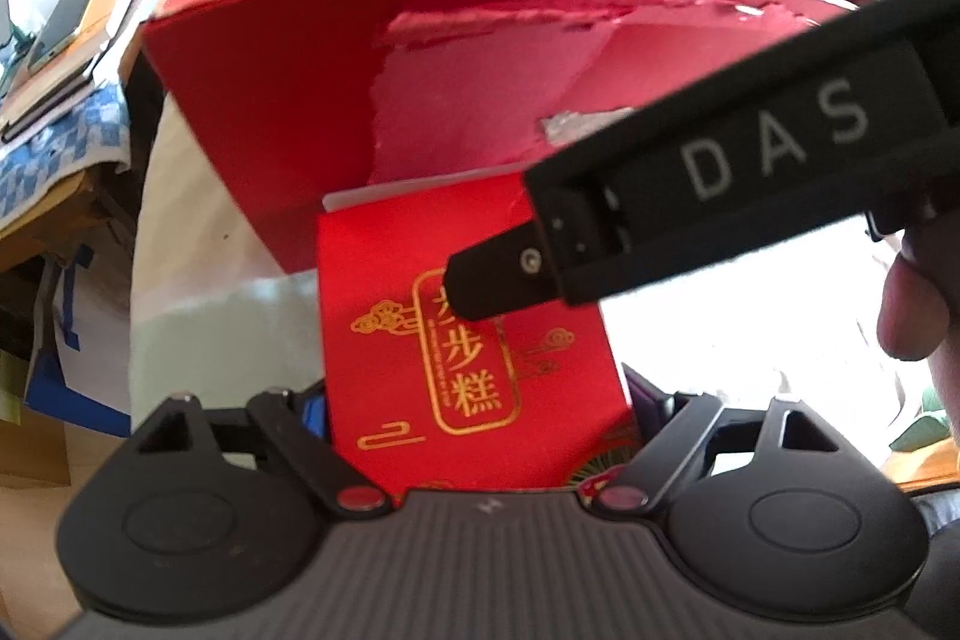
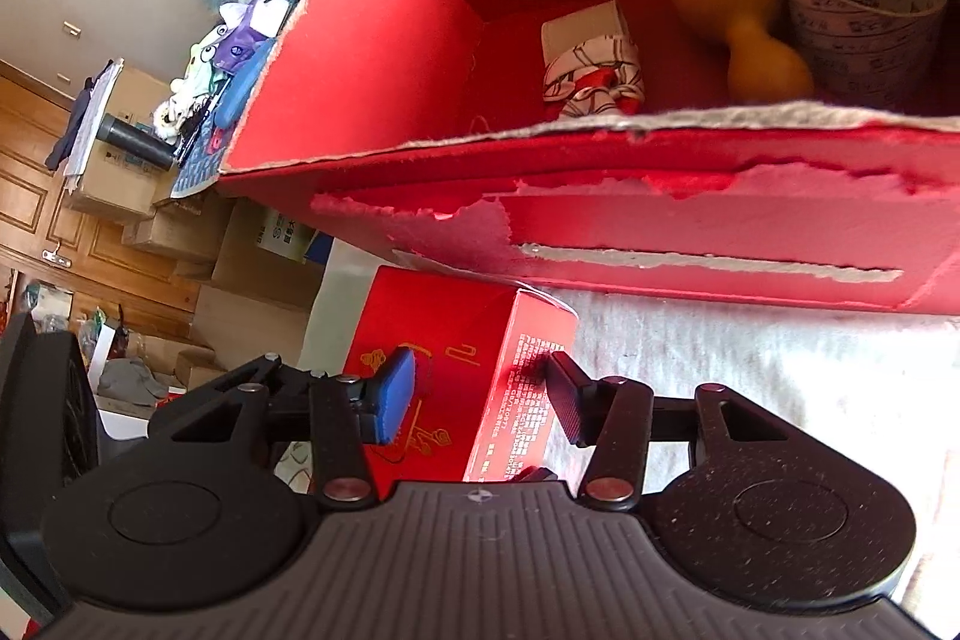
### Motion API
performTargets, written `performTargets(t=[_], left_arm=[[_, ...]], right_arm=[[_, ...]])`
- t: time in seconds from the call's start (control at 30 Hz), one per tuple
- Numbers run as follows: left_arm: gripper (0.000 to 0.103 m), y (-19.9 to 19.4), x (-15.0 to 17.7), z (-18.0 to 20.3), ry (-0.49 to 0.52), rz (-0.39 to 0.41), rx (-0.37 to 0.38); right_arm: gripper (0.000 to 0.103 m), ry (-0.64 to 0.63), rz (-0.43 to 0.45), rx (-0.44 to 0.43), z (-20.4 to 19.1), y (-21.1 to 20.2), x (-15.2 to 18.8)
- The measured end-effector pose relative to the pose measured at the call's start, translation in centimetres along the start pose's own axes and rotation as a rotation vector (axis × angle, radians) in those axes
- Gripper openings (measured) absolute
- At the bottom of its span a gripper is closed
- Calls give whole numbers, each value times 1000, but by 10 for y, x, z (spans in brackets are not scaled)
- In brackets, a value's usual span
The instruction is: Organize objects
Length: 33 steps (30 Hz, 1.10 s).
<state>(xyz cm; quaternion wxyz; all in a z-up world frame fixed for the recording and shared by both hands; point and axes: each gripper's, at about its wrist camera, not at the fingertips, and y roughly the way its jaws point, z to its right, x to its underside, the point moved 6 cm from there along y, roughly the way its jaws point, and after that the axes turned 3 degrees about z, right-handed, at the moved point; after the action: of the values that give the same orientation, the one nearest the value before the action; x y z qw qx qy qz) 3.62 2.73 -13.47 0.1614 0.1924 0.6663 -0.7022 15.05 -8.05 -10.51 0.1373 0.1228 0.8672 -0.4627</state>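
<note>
Cluttered shelving, stacked cartons and wooden panelling form the background, and a pale cloth (image 2: 750,358) covers the counter in front. On it stands a large red cardboard bin (image 2: 690,232) with torn upper edges; inside it already lie a yellow gourd-shaped toy (image 2: 735,22), a roll of printed tape (image 2: 864,10) and a small patterned packet (image 2: 591,58). Just outside the bin's near wall sits the small red box (image 2: 480,376) with gold lettering, not yet stowed. The right claw (image 2: 480,397) straddles this box, its blue pad (image 2: 393,394) against the gold-printed face and the black pad against the text-covered side, so it appears to be pinching the box. The left claw (image 1: 480,424) sits close over the same box (image 1: 468,340); its pads are hidden behind the box edges, and whether they press on it cannot be told from the left wrist view. The right claw's black finger (image 1: 690,202) crosses that view and touches the box's printed face. Judged from this layout, the task is partly done: three items are binned, and the red box remains to be lifted over the torn wall and set inside.
</note>
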Motion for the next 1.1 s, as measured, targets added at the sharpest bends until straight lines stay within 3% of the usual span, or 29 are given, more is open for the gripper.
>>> performTargets(t=[0.3, 0.77, 0.8, 1.1], left_arm=[[85, -5, -14, 24, 14, -42, 68], [84, -23, -32, 107, 233, -29, 180], [84, -28, -27, 99, 248, -26, 193], [84, -50, -47, 186, 382, 54, 272]], right_arm=[[52, 42, 52, 38, 17, -24, 6], [52, 189, 214, 115, 63, -97, 25], [52, 193, 226, 123, 66, -104, 27], [52, 203, 317, 158, 97, -178, 26]])
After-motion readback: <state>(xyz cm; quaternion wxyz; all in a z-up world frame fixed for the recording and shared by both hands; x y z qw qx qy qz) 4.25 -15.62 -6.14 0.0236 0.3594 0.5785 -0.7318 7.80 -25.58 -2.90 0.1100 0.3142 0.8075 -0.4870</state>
